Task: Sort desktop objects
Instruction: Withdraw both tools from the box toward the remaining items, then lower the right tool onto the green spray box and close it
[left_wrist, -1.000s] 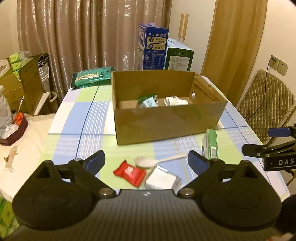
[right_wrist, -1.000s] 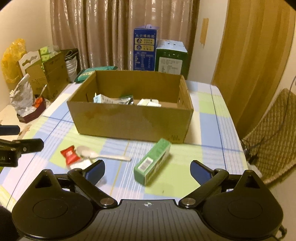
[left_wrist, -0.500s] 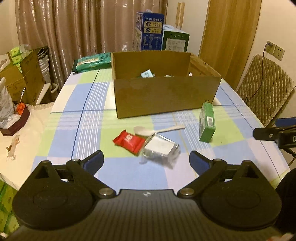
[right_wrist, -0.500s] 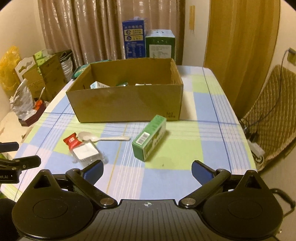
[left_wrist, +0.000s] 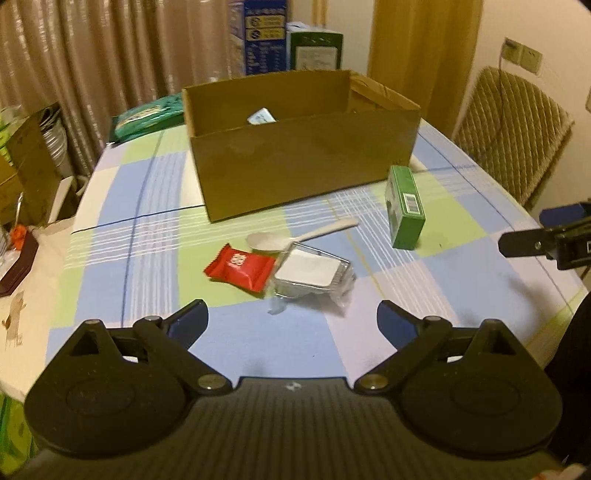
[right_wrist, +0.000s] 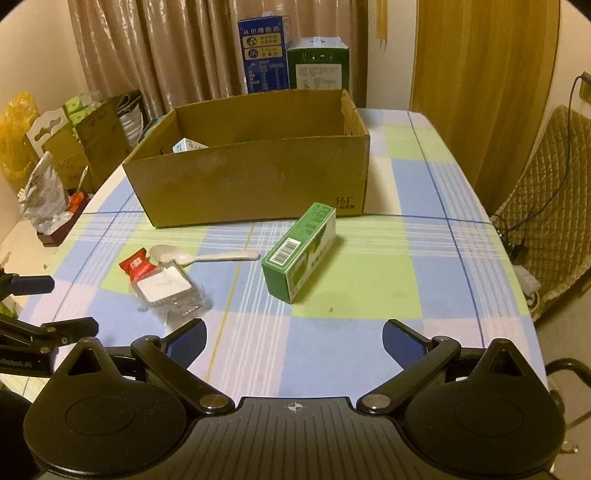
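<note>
- Both grippers hang above the near edge of the bench, nothing held. Left gripper (left_wrist: 291, 319) has its fingers spread wide, and the right gripper (right_wrist: 293, 338) is spread the same way.
- Just ahead of the left one: a clear-wrapped white packet (left_wrist: 312, 273), with a red snack wrapper (left_wrist: 240, 266) touching its left side and a white plastic spoon (left_wrist: 295, 236) right behind. Bunched like that, I'd guess a grab at one drags or flicks the others.
- The crinkly clear wrap looks slippery, so the fingers might pinch film only.
- The green carton (right_wrist: 301, 251) lies on its side ahead of the right gripper, angled, so a skewed pinch could spin it.
- The cardboard box (right_wrist: 255, 181) stands behind everything. Its front wall hides most of the inside; only a pale packet corner (right_wrist: 186, 145) peeks out.
- Left view is a bit blurry, and I can't read the wrapper.
</note>
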